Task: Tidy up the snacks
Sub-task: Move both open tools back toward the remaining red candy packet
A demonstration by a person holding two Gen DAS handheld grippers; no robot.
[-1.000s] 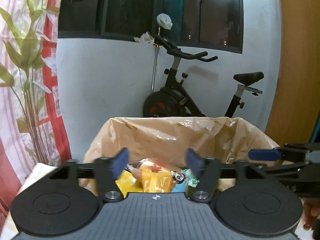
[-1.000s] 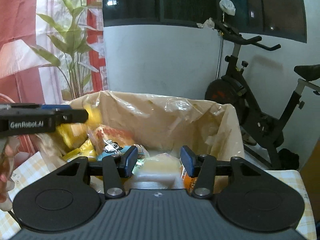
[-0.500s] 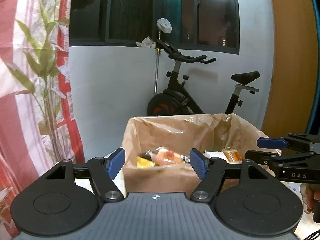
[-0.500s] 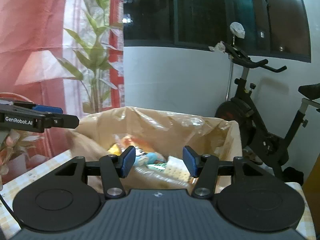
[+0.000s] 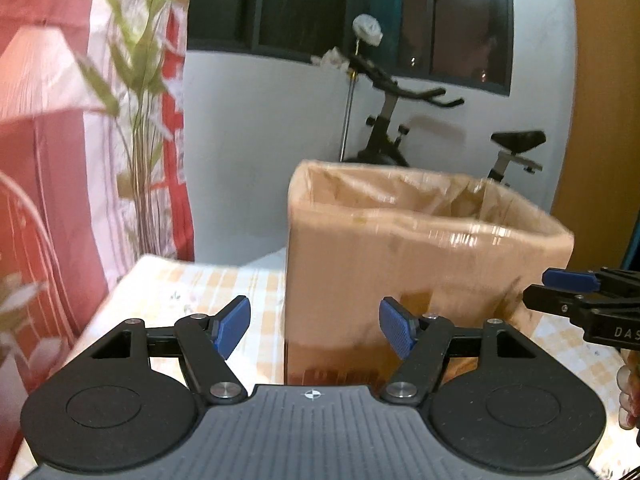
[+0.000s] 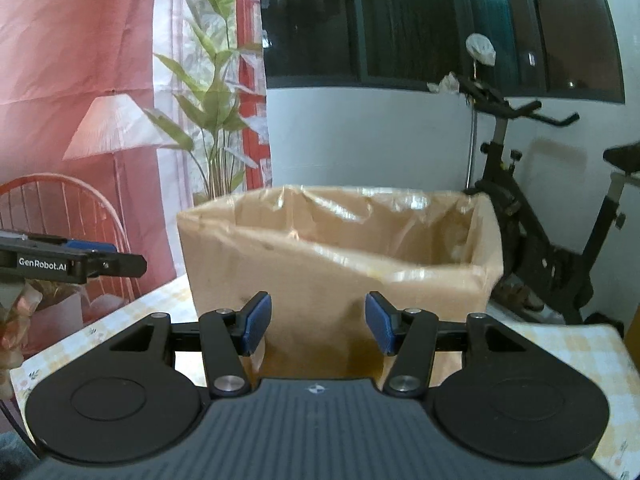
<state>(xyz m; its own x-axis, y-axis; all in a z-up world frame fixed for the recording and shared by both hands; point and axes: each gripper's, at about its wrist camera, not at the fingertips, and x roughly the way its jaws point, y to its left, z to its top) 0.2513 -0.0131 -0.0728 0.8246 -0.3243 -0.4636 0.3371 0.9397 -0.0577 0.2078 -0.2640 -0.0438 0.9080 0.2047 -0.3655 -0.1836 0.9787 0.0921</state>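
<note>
A cardboard box (image 6: 336, 264) lined with a plastic bag (image 6: 360, 216) stands on the tabletop (image 5: 208, 292). Behind the box and to its right, an exercise bike (image 6: 536, 208) stands against the wall under a window (image 6: 420, 20). A curtain (image 5: 52, 140) hangs to the left of the box. Both grippers, left gripper (image 5: 315, 326) and right gripper (image 6: 316, 324), sit before the box, apart from it.
</note>
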